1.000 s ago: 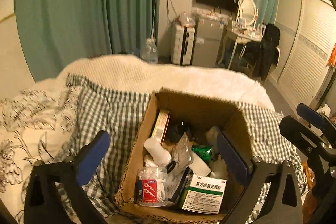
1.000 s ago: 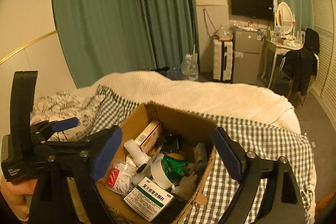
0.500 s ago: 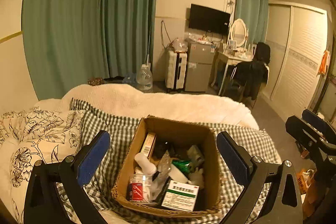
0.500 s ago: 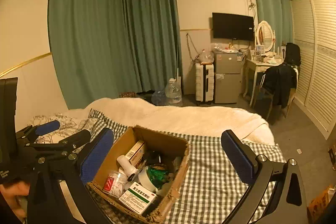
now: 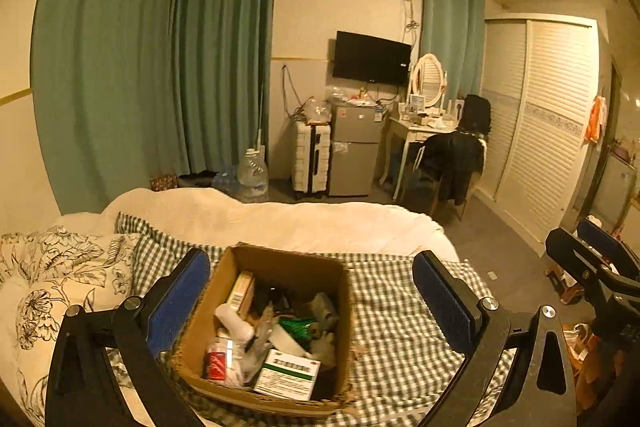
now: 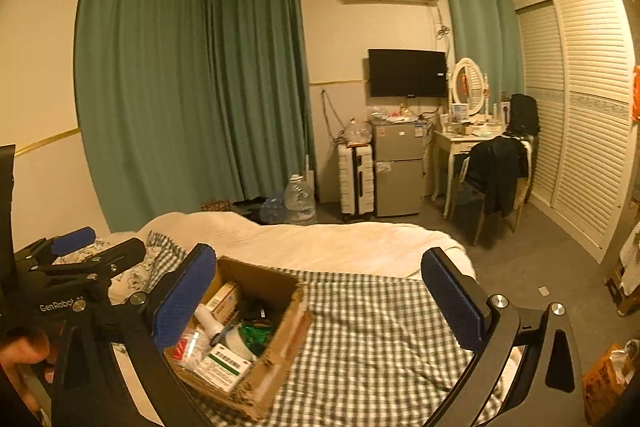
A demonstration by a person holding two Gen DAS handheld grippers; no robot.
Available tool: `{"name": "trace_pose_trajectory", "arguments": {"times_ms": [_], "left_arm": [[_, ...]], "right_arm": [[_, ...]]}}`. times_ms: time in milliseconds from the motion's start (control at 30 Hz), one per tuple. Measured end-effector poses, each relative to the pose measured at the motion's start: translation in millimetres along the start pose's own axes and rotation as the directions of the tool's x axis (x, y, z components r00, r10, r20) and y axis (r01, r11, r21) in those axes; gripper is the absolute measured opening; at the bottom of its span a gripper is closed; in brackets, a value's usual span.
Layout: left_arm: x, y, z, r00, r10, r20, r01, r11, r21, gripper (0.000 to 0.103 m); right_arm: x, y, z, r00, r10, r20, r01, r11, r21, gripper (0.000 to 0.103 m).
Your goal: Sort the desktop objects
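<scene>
Both claws stood spread wide with nothing between the pads: left claw [image 5: 310,301], right claw [image 6: 320,297]. The cardboard box [image 5: 280,267] sat on the checked blanket [image 6: 372,327] on the bed, well apart from both claws and below them. Inside the box: a green-and-white medicine carton [image 5: 287,374] at the near wall, a white bottle [image 5: 234,323] toward the left wall, a green packet [image 5: 296,325] in the middle, a clear tub with a red label [image 5: 218,361] in the near left corner (the rest too jumbled to tell).

Risks, as a guess: the box was packed tight, so a wide claw going in could snag a neighbour or drag two things out at once. The box sat on soft bedding, so pushing on a wall could tip it or spill it. Its near rim looked torn and weak.

Versus a second ago: both views had pulled back and up from the box, which now looked smaller and lower in frame, with far more of the room showing. The right claw had ended a bit wider. Contents of the box looked unchanged.
</scene>
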State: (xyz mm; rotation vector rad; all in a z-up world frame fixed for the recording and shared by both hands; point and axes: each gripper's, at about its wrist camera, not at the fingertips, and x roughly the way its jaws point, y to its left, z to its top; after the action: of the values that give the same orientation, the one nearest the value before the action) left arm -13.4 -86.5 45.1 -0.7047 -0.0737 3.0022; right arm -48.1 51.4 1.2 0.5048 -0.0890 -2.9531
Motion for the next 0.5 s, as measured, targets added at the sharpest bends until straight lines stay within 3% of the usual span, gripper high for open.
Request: {"name": "trace_pose_trajectory", "arguments": {"times_ms": [500], "left_arm": [[4.2, -70.0, -17.6, 0.999, -0.041, 0.031, 0.04, 0.999, 0.037, 0.103]], "right_arm": [[-36.5, -65.2, -18.3, 0.995, -0.095, 0.007, 0.095, 0.995, 0.023, 0.103]]}}
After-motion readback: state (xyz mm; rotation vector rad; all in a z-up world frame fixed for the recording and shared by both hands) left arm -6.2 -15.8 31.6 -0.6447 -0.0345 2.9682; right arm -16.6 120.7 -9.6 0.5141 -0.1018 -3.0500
